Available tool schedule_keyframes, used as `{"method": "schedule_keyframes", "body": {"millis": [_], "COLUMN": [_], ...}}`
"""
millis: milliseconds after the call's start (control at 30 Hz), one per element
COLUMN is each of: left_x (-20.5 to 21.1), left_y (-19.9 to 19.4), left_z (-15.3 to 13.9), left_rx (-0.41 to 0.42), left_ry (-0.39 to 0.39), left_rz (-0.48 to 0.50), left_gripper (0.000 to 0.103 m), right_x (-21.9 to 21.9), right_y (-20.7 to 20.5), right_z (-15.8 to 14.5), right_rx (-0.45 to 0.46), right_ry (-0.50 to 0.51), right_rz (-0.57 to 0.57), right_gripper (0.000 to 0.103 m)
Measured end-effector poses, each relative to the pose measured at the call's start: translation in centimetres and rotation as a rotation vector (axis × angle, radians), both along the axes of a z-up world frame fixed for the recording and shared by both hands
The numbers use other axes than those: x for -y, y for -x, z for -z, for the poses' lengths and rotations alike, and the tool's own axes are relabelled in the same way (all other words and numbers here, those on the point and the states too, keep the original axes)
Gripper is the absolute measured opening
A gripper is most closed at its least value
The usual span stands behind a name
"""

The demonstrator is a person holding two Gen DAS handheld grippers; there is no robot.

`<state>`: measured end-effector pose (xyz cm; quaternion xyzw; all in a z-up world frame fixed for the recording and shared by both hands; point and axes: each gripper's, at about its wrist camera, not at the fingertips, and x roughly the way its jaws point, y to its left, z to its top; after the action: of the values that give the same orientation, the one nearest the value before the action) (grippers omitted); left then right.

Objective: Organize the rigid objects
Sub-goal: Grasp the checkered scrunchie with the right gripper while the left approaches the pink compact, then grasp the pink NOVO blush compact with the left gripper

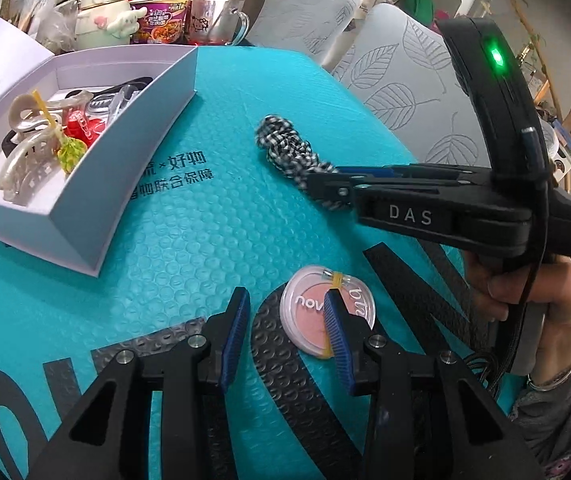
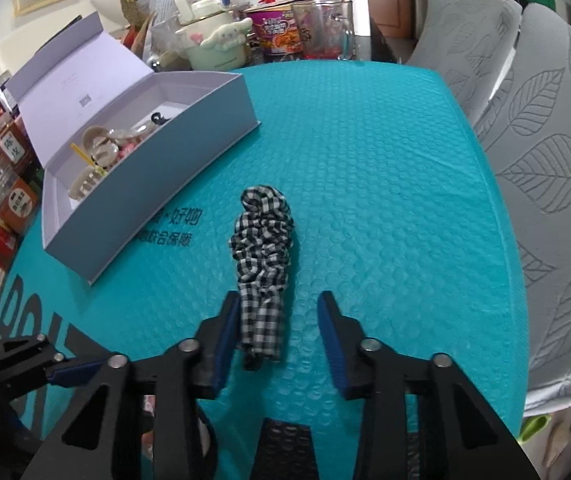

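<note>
left gripper spread wide, nothing pinched, low over the teal bubble-wrap mailer that covers the work surface. round clear-lidded pink blush compact flat on the mailer, right under the tip of that gripper's right blue-padded finger, with a thin yellow band across its lid; left finger well off to the side, on bare mailer. open white rectangular cardboard box ahead and to the left of the left gripper, holding a pearly cream plastic claw clip, a red translucent clip and some clear and dark clips further back.

right gripper also spread, closed on nothing, reaching in from the right in the left wrist view. black-and-white gingham fabric scrunchie stretched lengthwise on the mailer, its near end between the two fingers, close against the left blue pad; whether it touches, cannot tell. right finger apart from it. same white box ahead-left of the right gripper, lid tipped open behind.

beyond the mailer's far edge: cream kettle with a white cartoon-dog figure, purple instant-noodle cup, clear glass mug.
</note>
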<state>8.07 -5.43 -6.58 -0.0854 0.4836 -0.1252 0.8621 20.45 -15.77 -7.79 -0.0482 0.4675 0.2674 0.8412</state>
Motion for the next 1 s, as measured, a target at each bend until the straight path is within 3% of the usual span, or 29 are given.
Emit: {"method": "schedule_keyframes", "body": {"millis": [33, 300, 467, 567, 600, 633, 700, 900, 1000], "left_x": [0.0, 0.4, 1.5, 1.8, 2.0, 2.2, 2.7, 3.9, 4.4], "left_y": [-0.1, -0.3, -0.4, -0.9, -1.1, -1.1, -1.1, -1.1, -1.3], "left_z": [0.0, 0.5, 0.3, 0.2, 0.2, 0.1, 0.0, 0.3, 0.2], "left_rx": [-0.002, -0.031, -0.031, -0.035, -0.034, -0.028, -0.005, -0.012, 0.017], "left_ry": [0.006, 0.077, 0.033, 0.026, 0.030, 0.027, 0.006, -0.030, -0.086], "left_rz": [0.002, 0.044, 0.071, 0.089, 0.100, 0.111, 0.131, 0.153, 0.137], "left_gripper": [0.039, 0.039, 0.039, 0.049, 0.061, 0.079, 0.096, 0.096, 0.096], "right_x": [0.1, 3.1, 5.3, 6.0, 6.2, 6.4, 6.8, 7.7, 8.1], "right_y": [0.1, 2.9, 5.3, 6.5, 6.9, 7.2, 7.9, 9.0, 9.5], "right_z": [0.0, 0.1, 0.3, 0.2, 0.2, 0.2, 0.1, 0.2, 0.2], "right_rx": [-0.005, -0.007, -0.023, -0.026, -0.026, -0.027, -0.032, -0.032, -0.034], "right_ry": [-0.001, 0.010, -0.012, -0.010, -0.009, -0.011, -0.018, -0.022, -0.033], "right_rz": [-0.006, 0.037, 0.095, 0.120, 0.126, 0.134, 0.150, 0.189, 0.211], "right_gripper": [0.017, 0.016, 0.016, 0.016, 0.016, 0.016, 0.016, 0.016, 0.017]}}
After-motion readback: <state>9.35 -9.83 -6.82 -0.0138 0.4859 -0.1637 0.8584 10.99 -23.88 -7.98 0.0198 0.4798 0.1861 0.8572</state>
